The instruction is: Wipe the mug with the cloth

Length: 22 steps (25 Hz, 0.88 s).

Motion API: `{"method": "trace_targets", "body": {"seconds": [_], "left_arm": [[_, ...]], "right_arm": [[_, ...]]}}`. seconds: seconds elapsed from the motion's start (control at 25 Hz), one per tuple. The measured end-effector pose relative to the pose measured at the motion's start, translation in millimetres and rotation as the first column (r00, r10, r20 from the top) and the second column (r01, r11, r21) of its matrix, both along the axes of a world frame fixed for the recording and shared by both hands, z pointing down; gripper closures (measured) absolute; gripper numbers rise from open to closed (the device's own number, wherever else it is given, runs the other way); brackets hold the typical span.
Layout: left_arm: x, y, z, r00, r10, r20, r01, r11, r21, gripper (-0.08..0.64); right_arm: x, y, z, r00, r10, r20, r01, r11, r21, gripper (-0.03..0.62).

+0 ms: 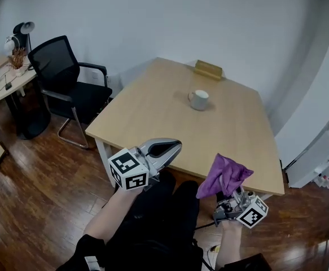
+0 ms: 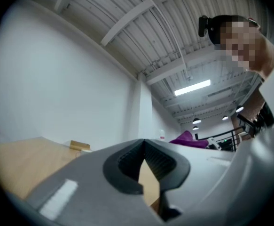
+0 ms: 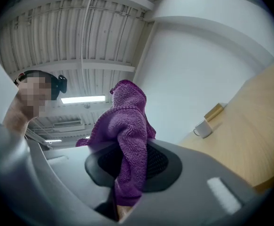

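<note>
A pale mug (image 1: 198, 99) stands upright near the far middle of the light wooden table (image 1: 153, 117). My right gripper (image 1: 227, 192) is in front of the table's near right corner, shut on a purple cloth (image 1: 225, 175) that bunches up above its jaws. In the right gripper view the cloth (image 3: 127, 131) hangs between the pads, with the mug (image 3: 203, 128) far off to the right. My left gripper (image 1: 174, 147) hovers at the table's near edge, shut and with nothing in it. In the left gripper view its jaws meet around (image 2: 144, 147), and the cloth (image 2: 188, 139) shows beyond them.
A tan box (image 1: 208, 69) lies at the table's far edge behind the mug. A black office chair (image 1: 68, 83) stands left of the table. Further left is a small table with a lamp (image 1: 6, 75). A white shelf unit (image 1: 322, 162) stands at the right, on dark wood floor.
</note>
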<state>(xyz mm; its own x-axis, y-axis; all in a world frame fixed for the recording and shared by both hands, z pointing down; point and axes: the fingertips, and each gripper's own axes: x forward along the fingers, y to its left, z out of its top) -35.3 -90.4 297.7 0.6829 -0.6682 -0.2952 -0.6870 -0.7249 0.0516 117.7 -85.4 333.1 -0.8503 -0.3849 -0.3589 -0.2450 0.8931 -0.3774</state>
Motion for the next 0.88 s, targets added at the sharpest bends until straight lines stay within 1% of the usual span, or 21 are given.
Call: {"method": "trace_targets", "body": {"seconds": [0.16, 0.28, 0.48, 0.64, 0.76, 0.88], "left_arm": [[-3, -28, 0, 1.000, -0.018, 0.008, 0.018, 1.000, -0.017, 0.540], [1, -48, 3, 1.000, -0.001, 0.010, 0.002, 1.000, -0.021, 0.540], [9, -64, 7, 0.999, 0.018, 0.033, -0.017, 0.999, -0.032, 0.540], [-2, -67, 7, 0.999, 0.008, 0.049, -0.006, 0.999, -0.035, 0.540], [-14, -73, 7, 0.998, 0.006, 0.061, -0.004, 0.999, -0.038, 0.540], [-22, -84, 8, 0.994, 0.020, 0.108, -0.015, 0.999, -0.045, 0.540]], "right_arm": [[2, -26, 7, 1.000, -0.002, -0.007, 0.002, 1.000, -0.014, 0.514], [12, -39, 7, 1.000, 0.019, -0.003, -0.020, 1.000, -0.020, 0.514], [23, -48, 8, 0.999, 0.036, -0.006, -0.036, 0.999, -0.028, 0.514], [15, -53, 14, 1.000, 0.025, -0.015, -0.026, 0.999, -0.047, 0.514], [1, -62, 10, 0.999, 0.014, -0.038, -0.016, 0.999, -0.050, 0.514], [-16, -70, 0, 0.997, 0.003, -0.079, -0.006, 0.999, -0.041, 0.514]]}}
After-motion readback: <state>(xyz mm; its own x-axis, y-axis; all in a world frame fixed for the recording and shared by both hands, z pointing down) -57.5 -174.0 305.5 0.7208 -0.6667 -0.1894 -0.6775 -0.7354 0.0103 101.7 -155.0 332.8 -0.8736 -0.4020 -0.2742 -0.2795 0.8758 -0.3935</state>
